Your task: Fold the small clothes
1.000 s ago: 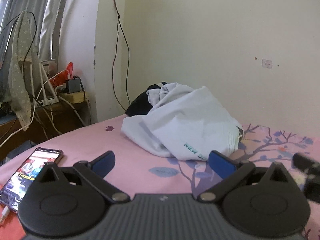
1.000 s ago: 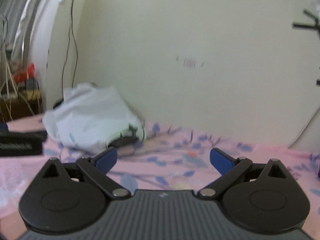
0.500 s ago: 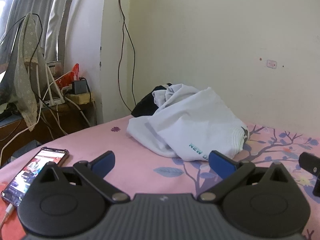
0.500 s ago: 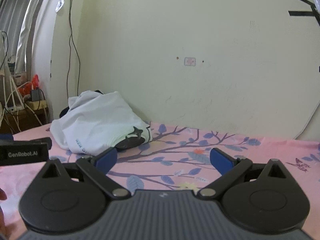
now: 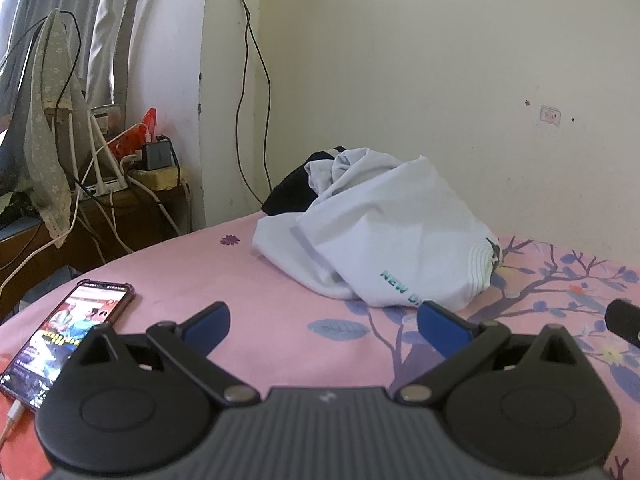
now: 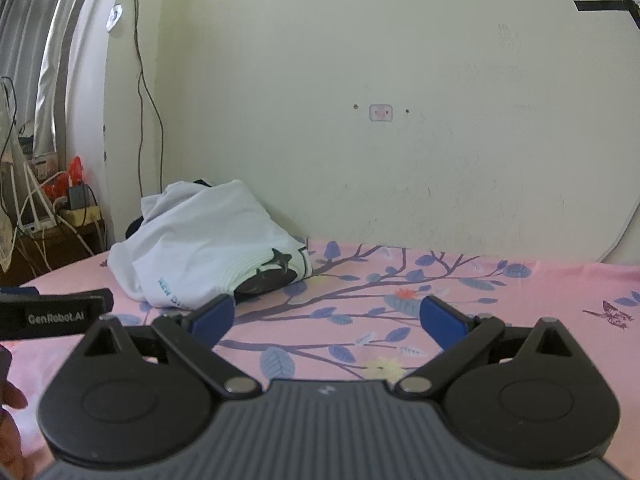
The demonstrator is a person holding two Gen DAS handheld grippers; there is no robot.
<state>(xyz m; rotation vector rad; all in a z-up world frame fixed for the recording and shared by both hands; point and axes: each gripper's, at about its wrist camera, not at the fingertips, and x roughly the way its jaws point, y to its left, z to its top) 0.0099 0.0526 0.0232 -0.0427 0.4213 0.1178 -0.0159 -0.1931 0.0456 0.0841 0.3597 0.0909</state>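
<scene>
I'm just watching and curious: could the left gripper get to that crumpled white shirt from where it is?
Probably yes. The left gripper is open, and only bare pink bedsheet lies between it and the white shirt. The phone sits off to the side, out of the path.

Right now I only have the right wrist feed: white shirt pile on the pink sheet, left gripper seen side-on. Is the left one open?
Observer: Yes. The left gripper is open, nothing between its fingers, pointing toward the white shirt pile.
Operator: Anything on the bed on its side that I can't see?
Observer: A phone lies on the pink sheet, left of that gripper, screen lit.
Operator: Is it loose?
Observer: No, a white cable runs from its near end.
</scene>
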